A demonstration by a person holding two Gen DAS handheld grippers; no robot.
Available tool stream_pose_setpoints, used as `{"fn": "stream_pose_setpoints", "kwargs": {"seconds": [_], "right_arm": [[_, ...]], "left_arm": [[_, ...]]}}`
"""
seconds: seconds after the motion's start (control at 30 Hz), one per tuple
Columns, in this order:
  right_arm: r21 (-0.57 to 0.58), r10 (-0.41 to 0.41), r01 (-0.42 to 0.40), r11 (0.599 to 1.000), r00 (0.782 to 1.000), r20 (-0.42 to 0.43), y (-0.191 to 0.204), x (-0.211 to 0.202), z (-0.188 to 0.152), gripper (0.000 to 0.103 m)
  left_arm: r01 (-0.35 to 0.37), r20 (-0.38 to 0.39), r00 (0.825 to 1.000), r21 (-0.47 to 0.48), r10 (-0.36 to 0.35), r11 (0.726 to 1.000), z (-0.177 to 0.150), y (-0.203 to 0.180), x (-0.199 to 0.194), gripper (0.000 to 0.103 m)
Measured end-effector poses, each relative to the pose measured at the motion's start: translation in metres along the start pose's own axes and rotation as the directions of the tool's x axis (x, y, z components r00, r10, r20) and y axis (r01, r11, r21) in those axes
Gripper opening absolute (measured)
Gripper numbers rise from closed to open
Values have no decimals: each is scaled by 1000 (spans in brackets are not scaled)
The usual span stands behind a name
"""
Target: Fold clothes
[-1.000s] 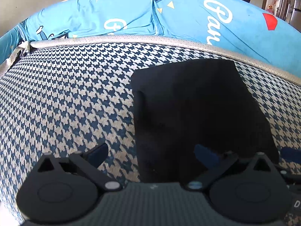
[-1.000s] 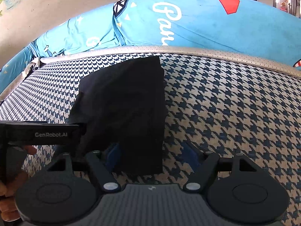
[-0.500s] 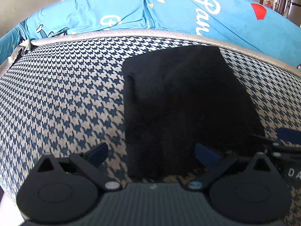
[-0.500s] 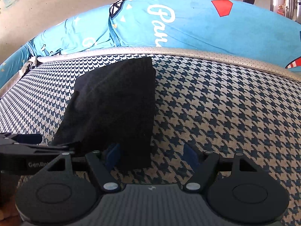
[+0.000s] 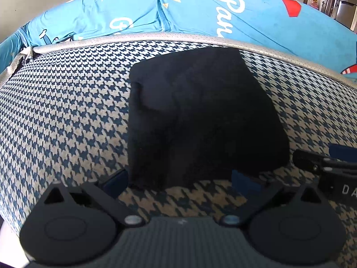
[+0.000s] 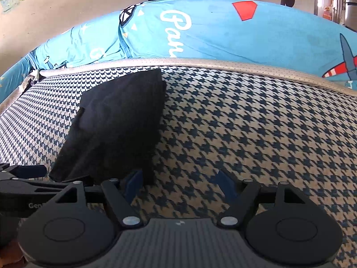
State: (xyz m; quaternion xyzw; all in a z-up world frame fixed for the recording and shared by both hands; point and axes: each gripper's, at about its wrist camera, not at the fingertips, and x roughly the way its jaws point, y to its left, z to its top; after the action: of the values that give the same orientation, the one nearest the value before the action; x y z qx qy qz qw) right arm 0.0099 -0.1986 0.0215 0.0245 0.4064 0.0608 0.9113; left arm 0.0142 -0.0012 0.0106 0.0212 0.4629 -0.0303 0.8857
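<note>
Centrally, one folded black garment [image 5: 200, 116] lies flat on the houndstooth cushion [image 5: 67, 116], nearer its far piped edge [image 5: 156, 38] than its near edge. Two tools appear. Left tool [image 5: 180, 181]: fingers spread, empty, poised at the garment's near edge, blue pads either side of it. Right tool [image 6: 179, 182]: fingers spread, empty, its left pad [image 6: 133, 182] beside the garment's near right corner, its right pad over bare cushion. Each tool shows at the other view's side margin. Behind the far edge, two blue printed covers [image 6: 223, 33] meet at a seam; white script reads "Pan…". Partial lettering "Gen" marks the left tool's body.
</note>
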Motion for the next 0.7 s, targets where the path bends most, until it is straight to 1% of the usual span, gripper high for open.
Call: {"fn": "stream_pose_setpoints", "kwargs": {"seconds": [0.37,0.7], "right_arm": [[39,-53,53,998,999,4,-27,-12,-7,75],[57,-86,86,995,996,3,-45,-21,-15,75]], "left_arm": [[28,-4,1000,61,-28,998,-12,-30,-6,103],[67,4,998,132,-68,989,-19,-58,-13,103]]}}
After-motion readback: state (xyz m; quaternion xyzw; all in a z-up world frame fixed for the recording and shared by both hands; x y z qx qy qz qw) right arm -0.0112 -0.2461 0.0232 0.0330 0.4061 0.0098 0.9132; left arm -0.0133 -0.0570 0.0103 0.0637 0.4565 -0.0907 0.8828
